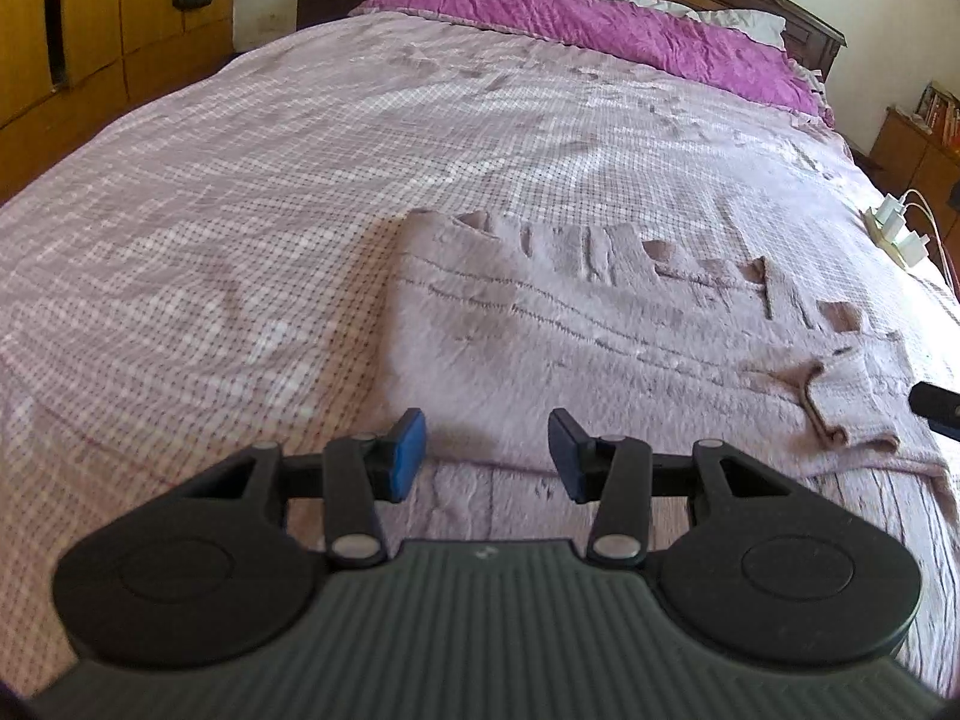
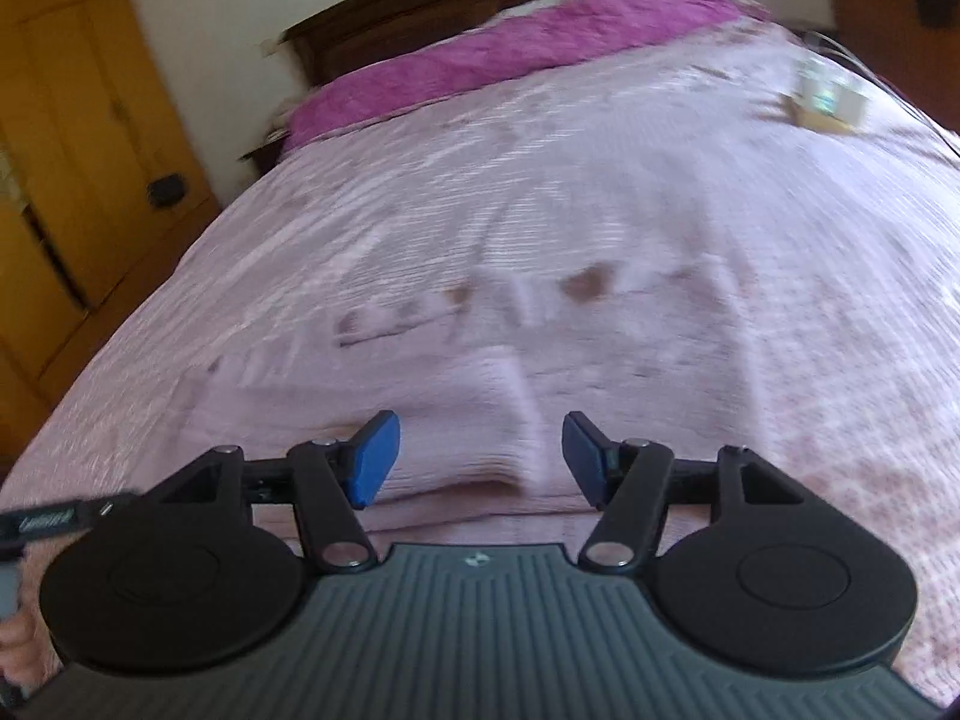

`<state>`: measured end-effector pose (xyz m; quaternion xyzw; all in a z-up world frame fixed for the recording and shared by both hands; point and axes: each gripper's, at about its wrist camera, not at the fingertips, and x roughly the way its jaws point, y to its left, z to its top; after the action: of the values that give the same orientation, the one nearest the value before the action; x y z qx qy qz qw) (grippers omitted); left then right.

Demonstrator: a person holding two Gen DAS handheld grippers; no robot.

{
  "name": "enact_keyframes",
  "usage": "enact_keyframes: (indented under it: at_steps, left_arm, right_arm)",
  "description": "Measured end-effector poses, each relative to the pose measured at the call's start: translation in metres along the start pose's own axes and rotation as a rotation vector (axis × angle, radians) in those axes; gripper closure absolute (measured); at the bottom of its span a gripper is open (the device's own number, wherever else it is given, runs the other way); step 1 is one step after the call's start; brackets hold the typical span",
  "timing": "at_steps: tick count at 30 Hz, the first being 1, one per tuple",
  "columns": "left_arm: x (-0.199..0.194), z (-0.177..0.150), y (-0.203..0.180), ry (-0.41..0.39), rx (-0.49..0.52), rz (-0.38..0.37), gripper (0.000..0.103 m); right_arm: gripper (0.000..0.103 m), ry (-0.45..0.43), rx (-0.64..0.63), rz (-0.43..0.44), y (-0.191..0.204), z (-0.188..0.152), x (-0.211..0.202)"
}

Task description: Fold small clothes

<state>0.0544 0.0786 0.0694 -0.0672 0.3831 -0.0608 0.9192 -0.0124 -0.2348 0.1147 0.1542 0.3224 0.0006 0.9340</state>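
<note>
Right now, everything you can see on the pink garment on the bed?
The pink garment is a fuzzy, fleece-like piece in pale dusty pink with thin dark stitched lines across it. It lies flat on the checked bedcover, folded over, a layered edge facing the cameras. A rumpled cuff or hem sits at its right end. Neither gripper touches it: left gripper and right gripper hover open above its near edge.

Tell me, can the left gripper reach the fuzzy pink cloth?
Probably yes. The left gripper hangs open just above the fuzzy pink cloth's near edge, with nothing between them.
</note>
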Motion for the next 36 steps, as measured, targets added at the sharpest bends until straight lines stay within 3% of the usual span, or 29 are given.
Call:
enact_keyframes:
  at_steps: [6,12,15,17,20,28,33,36]
  left_arm:
    - [0.017,0.007,-0.007,-0.003,0.025,0.0,0.056]
    - [0.032,0.006,-0.007,0.009,0.036,0.003,0.056]
    - [0.037,0.004,-0.008,0.011,0.048,0.01,0.056]
    - [0.038,0.003,-0.008,0.01,0.05,0.011,0.056]
    - [0.039,0.003,-0.007,0.009,0.051,0.011,0.056]
    - [0.04,0.003,-0.006,0.009,0.046,0.01,0.056]
    - [0.04,0.002,-0.007,0.01,0.051,0.015,0.056]
    - [0.04,0.002,-0.008,0.01,0.054,0.018,0.056]
  right_arm:
    - [0.035,0.043,-0.163,0.021,0.044,-0.009,0.028]
    - [0.037,0.088,-0.26,-0.094,0.055,-0.023,0.052]
    - [0.056,0.079,-0.255,-0.111,0.049,-0.024,0.053]
    - [0.078,0.07,-0.225,-0.111,0.041,-0.021,0.049]
    - [0.085,0.041,-0.153,-0.106,0.025,-0.012,0.04]
    - [0.086,-0.03,0.087,-0.125,-0.042,0.011,0.013]
    - [0.084,0.019,0.215,-0.168,-0.086,0.005,0.015]
    - [0.083,0.04,0.226,-0.212,-0.095,-0.001,0.016]
